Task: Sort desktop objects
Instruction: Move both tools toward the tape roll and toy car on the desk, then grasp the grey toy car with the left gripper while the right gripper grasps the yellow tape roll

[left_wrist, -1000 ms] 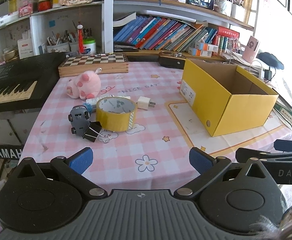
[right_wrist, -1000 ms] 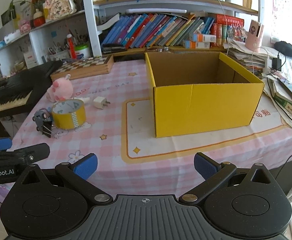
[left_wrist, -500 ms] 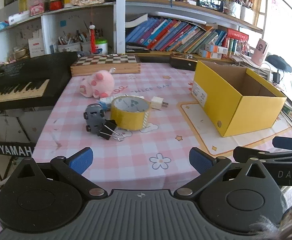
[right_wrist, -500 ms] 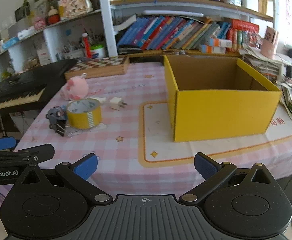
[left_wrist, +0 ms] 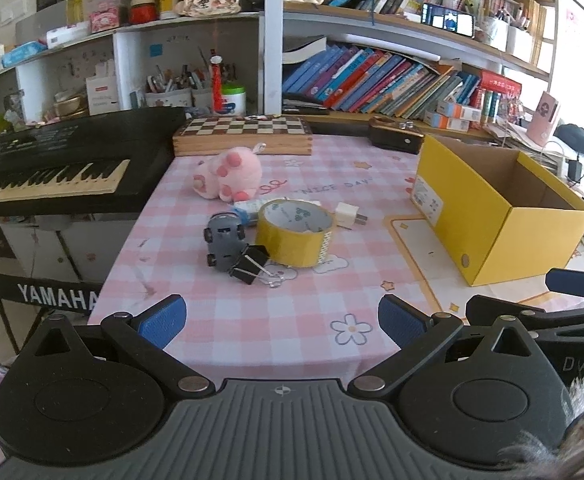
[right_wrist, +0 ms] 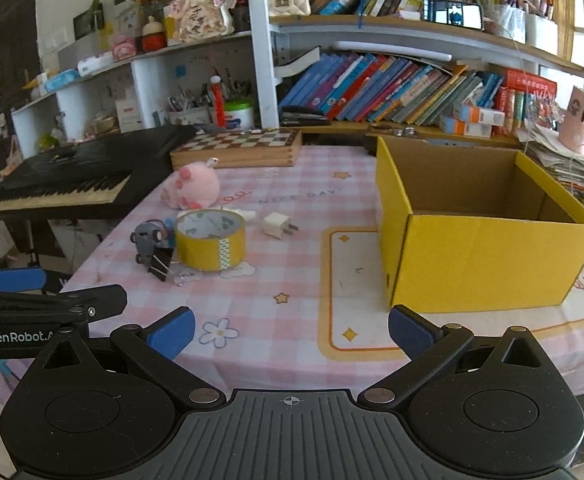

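Left gripper [left_wrist: 279,320] is hovering over the near edge of the counter [left_wrist: 251,320], fingers [left_wrist: 163,320] spread wide, gripping nothing. Right gripper [right_wrist: 292,330] is hovering alongside it at the same edge, fingers [right_wrist: 171,330] likewise spread wide and empty. Each gripper is showing at the margin of the other's view.

Items are sitting in a cluster on the pink checked cloth, left of centre:
- Yellow tape roll [left_wrist: 296,236] is lying flat, hole up.
- Grey toy car [left_wrist: 223,240] is lying on its back, wheels up, just left of the roll.
- Black binder clip [left_wrist: 249,266] is touching the car's near end and sitting just beside the roll.
- White charger plug [left_wrist: 348,216] is lying just right of the roll, prongs pointing right.
- Pink plush [left_wrist: 227,176] is sitting behind the roll, toward the chessboard box [left_wrist: 243,136].
- A small white-and-blue item is lying between plush and roll; identity unclear.

Yellow cardboard box [right_wrist: 488,240] is standing open on the right side of the counter, well apart from the cluster; the visible interior is showing bare cardboard. A black keyboard [left_wrist: 51,168] is standing left of the counter.
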`<state>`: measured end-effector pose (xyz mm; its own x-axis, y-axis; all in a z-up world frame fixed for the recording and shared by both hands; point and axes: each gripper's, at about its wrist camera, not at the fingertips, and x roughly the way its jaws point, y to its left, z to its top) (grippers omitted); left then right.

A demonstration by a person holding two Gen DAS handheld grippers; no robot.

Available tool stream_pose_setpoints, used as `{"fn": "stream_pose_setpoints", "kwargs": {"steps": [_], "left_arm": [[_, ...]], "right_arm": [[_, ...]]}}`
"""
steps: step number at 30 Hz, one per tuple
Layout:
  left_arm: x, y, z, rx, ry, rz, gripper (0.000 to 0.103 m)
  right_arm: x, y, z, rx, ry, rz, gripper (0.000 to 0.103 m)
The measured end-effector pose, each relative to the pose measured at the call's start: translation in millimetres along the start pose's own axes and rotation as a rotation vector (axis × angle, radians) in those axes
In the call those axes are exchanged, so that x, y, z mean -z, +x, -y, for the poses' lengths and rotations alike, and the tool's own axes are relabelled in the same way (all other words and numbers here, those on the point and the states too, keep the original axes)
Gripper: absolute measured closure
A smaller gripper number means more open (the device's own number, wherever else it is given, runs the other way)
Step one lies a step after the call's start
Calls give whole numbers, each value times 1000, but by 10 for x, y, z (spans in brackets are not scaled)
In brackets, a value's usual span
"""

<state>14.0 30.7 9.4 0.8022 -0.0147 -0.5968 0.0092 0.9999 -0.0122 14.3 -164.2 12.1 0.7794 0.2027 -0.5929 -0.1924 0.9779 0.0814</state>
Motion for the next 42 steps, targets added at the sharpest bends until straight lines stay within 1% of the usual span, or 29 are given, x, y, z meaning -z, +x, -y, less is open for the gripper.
{"fn": "stream_pose_setpoints", "kwargs": {"steps": [8,12,16,21,26,30,34,36,40,42], "left_arm": [[-35,41,-155,-44,-36,2,0],[-67,105,-206,-58,-47,4,0],[-110,201,-262,-76,-59,2,0],[-155,379,-317,-64,-70,-23,0],[-232,596,-325,-57,-43,-39,1],[-314,778,-384,-56,-59,-51,2],[-389,941,-462,-66,-80,-57,2],[-415,1026,-501,-71,-87,-64,4],[-446,1179,-590,-72,-113,-85,12],[-461,1226,-643,-74,-135,-97,13]], "right_arm": [[-95,126,-116,-43,-31,9,0],[-191,212,-152,-55,-50,28,0],[-266,359,-165,-69,-49,16,0],[-346,536,-156,-65,-34,7,0],[-449,719,-109,-62,-4,-1,0],[-558,893,-81,-64,18,-15,0],[-644,1052,-121,-89,12,-33,0],[-674,1121,-153,-108,5,-44,0],[-735,1280,-217,-148,-1,-75,0],[-753,1366,-260,-166,-12,-93,0]]}}
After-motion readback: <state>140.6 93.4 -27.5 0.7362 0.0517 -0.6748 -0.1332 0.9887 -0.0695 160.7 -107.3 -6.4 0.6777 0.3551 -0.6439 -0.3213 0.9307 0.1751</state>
